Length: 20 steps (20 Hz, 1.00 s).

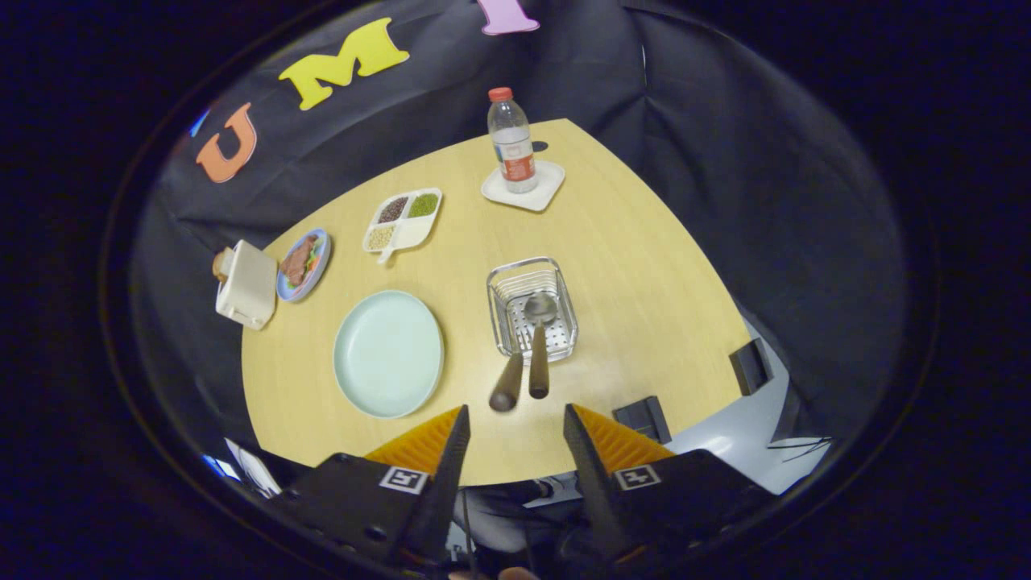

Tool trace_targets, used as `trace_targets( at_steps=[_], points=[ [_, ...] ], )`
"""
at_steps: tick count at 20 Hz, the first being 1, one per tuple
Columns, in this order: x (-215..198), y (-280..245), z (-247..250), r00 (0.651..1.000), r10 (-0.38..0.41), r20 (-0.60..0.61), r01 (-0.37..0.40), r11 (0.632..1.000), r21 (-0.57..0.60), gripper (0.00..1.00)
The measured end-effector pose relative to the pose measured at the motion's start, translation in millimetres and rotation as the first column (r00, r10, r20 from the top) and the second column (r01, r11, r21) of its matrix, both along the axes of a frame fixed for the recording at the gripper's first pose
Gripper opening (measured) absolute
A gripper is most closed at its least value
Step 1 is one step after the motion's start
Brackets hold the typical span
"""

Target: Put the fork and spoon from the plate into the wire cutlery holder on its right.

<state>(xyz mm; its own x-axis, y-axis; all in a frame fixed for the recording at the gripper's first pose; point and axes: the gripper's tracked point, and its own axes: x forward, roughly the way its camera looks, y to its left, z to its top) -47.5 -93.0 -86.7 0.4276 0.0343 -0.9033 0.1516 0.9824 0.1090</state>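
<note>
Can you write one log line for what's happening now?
fork and spoon: in wire holder | plate: empty | gripper: open, above table

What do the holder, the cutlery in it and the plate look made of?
Holder: shiny metal wire, judging by the glinting open grid. Spoon: polished metal bowl, with a dark matte handle, perhaps wood. Second handle looks alike. Plate: pale green, smooth, dull sheen; plastic or ceramic, unclear. Gripper open, short of the handles.

You have a pale mint green plate (387, 353) on a light wood-grain table (644, 274), a silver wire cutlery holder (532, 308) with dark brown handles (538, 372), a clear bottle (511, 145) with red cap and label, and a white tray (403, 219) with brown, green and beige fillings.
</note>
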Motion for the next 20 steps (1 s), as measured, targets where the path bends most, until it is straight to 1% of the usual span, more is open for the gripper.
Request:
trace_targets(
  at_steps=[2,4,6,8,12,13,15,18,19,20],
  points=[
    [4,1,4,1.000,0.003,0.030,-0.003,1.000,-0.010,0.88],
    [8,3,10,0.998,0.002,0.068,-0.001,1.000,-0.015,0.93],
    [11,4,18,0.993,-0.004,0.116,0.005,1.000,-0.012,0.93],
    [15,6,29,0.982,0.002,0.187,0.003,1.000,-0.025,0.95],
    [21,24,51,0.938,0.017,0.346,-0.014,1.000,-0.011,0.95],
    [24,27,57,0.921,0.013,0.390,-0.011,1.000,-0.007,0.95],
    [31,31,69,0.872,0.006,0.489,-0.008,1.000,0.002,0.95],
    [36,30,81,0.777,0.007,0.630,0.004,1.000,-0.017,0.95],
    [36,29,87,0.740,0.014,0.672,0.013,0.999,-0.035,0.95],
    [36,28,95,0.695,0.024,0.719,0.020,0.998,-0.053,0.95]
  ],
)
